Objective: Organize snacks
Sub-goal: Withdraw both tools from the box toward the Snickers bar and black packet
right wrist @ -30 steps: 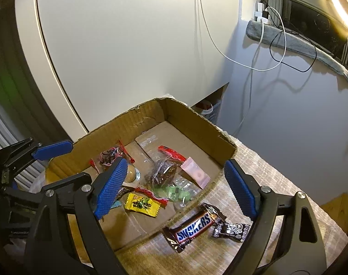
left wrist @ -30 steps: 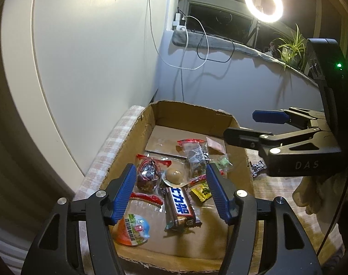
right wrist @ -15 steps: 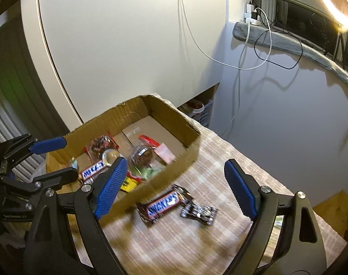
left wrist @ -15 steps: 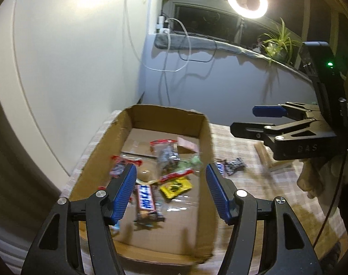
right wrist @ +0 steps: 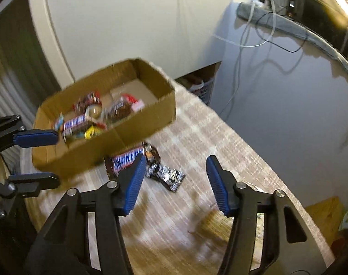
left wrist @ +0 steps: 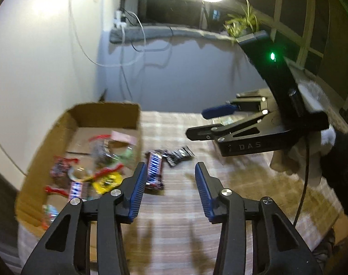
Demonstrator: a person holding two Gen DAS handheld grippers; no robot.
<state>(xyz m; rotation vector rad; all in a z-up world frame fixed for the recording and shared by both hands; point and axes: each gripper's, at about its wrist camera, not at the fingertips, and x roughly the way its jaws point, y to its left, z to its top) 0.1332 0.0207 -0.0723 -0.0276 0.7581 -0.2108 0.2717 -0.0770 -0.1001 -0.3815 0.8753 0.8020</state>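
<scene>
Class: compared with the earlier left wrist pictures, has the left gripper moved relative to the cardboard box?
Yes. The left gripper, once over the box, now hangs over the tablecloth right of it, jaws closing on nothing.

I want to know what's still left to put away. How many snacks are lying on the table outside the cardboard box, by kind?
Snickers bar: 1
Small black packet: 1
Total outside the box: 2

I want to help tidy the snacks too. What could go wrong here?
The chocolate bar and the small black packet lie touching on the tablecloth beside the box, so closing jaws might nip both or neither. Both empty grippers, the left gripper and right gripper, are near each other and could bump.
</scene>
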